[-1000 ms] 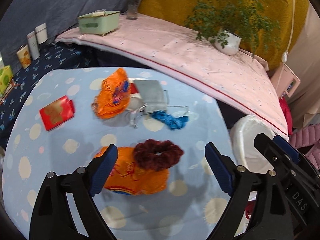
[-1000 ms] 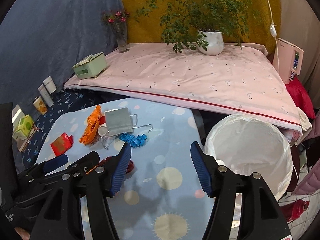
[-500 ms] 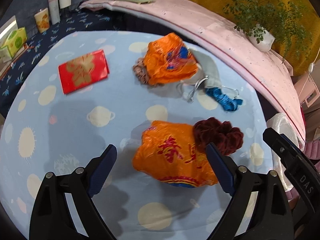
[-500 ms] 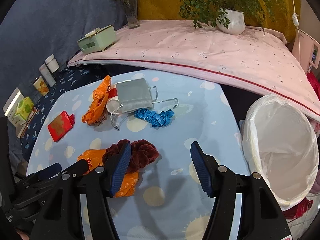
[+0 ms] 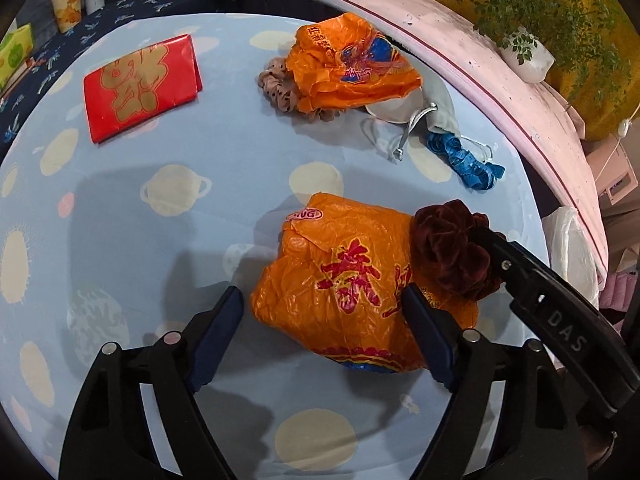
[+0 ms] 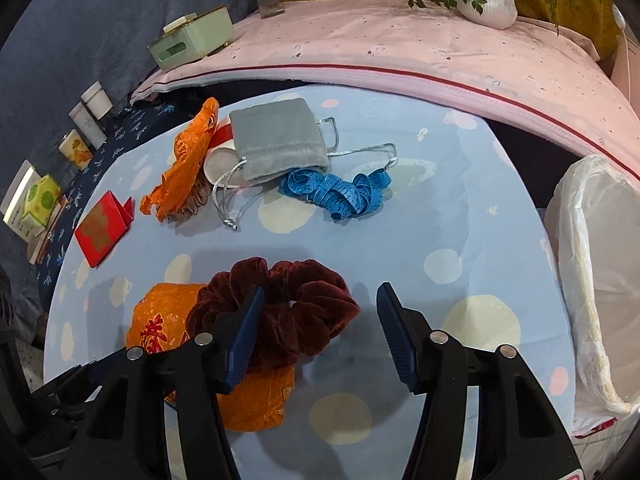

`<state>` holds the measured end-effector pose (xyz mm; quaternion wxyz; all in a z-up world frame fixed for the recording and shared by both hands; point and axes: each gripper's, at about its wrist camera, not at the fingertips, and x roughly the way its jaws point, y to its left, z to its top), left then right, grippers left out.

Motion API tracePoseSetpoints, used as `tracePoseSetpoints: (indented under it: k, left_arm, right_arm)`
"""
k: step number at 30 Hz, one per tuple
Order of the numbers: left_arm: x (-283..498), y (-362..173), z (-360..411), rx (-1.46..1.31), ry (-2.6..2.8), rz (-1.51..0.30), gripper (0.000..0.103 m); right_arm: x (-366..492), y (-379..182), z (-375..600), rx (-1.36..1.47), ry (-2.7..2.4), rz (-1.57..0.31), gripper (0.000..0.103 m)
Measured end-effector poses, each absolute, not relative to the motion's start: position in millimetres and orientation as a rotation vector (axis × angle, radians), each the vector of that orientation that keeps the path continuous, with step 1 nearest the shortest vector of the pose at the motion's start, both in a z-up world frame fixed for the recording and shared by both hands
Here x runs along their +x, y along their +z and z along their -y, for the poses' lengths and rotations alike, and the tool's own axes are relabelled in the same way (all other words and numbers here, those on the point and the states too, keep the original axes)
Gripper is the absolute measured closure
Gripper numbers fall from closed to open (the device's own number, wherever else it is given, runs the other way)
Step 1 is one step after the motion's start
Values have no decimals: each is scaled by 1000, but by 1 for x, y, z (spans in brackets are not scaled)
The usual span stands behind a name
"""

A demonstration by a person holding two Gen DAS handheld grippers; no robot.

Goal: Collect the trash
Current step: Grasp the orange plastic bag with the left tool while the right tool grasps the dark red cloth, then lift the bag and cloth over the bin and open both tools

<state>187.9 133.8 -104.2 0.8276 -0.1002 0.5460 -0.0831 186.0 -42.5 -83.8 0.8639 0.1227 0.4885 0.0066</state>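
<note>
Over on the left of the blue planet-print desk (image 5: 160,168) lies a red packet (image 5: 140,86); further along, a second orange wrapper (image 5: 352,64) covers a beige scrunchie (image 5: 276,88), with a grey drawstring pouch (image 6: 280,144) whose contents I cannot see and a blue tape measure (image 6: 336,192) beside it. Off the desk's right edge stands a white-lined bin (image 6: 592,272), which looks to hold nothing. Compared with half a second ago, both grippers have come closer to the crumpled orange bag (image 5: 348,276) and the dark red scrunchie (image 6: 280,308) resting on its right end. The left gripper (image 5: 322,308) has its fingers spread either side of the orange bag, the right one over it, gripping nothing. The right gripper (image 6: 320,300) is likewise spread wide, its left finger over the scrunchie, holding nothing.
</note>
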Motion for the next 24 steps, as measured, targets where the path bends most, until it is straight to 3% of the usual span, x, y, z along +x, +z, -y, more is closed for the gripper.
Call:
tracePoseSetpoints:
  k: [2,7,9,12,15,24]
  left_arm:
    - [187,-103,-133,-203,-190,-1151,35]
    - [188,-102,-133,-204,-219,-1155,52]
    - [188,-102,-131,-218,-245,-1164,70]
    - [187,-98,-127,-227,-267,-1165,83]
    - [184,-91,-121,-215,-282,-1152,88]
    - [176,-39,-100,-193,-326,-1054,89]
  right_arm:
    - [187,-88,40,255,27,-1040,68]
    - [186,-91,37,246,33,-1043,77]
    - [185,-90,39,247,32,-1041,81]
    - [182,-85,43,251,27,-1025,83]
    - [178,-74,49,249,16,-997,85]
    - [156,-16,86,266,-36,-865,85]
